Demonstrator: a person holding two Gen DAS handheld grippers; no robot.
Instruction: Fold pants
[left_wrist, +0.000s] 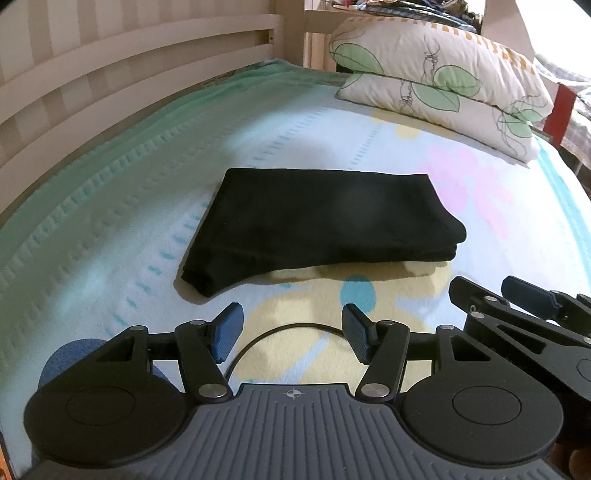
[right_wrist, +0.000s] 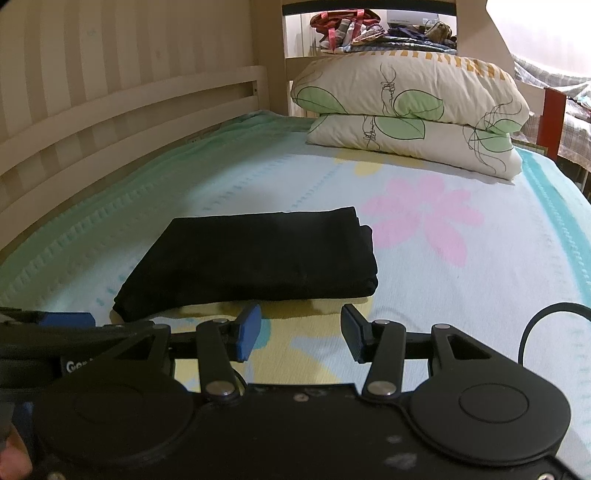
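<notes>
Black pants lie folded into a flat rectangular stack on the patterned bedsheet, with one corner drooping at the near left. My left gripper hovers open just in front of the stack, nothing between its blue pads. In the right wrist view the same pants sit ahead and left of my right gripper, which also stands open and holds nothing. The right gripper's fingers show at the right edge of the left wrist view, and part of the left gripper shows at the left edge of the right wrist view.
Two leaf-print pillows are stacked at the head of the bed. A cream slatted bed rail runs along the left. A shelf with piled clothes stands behind the pillows. A black cable loops by the right gripper.
</notes>
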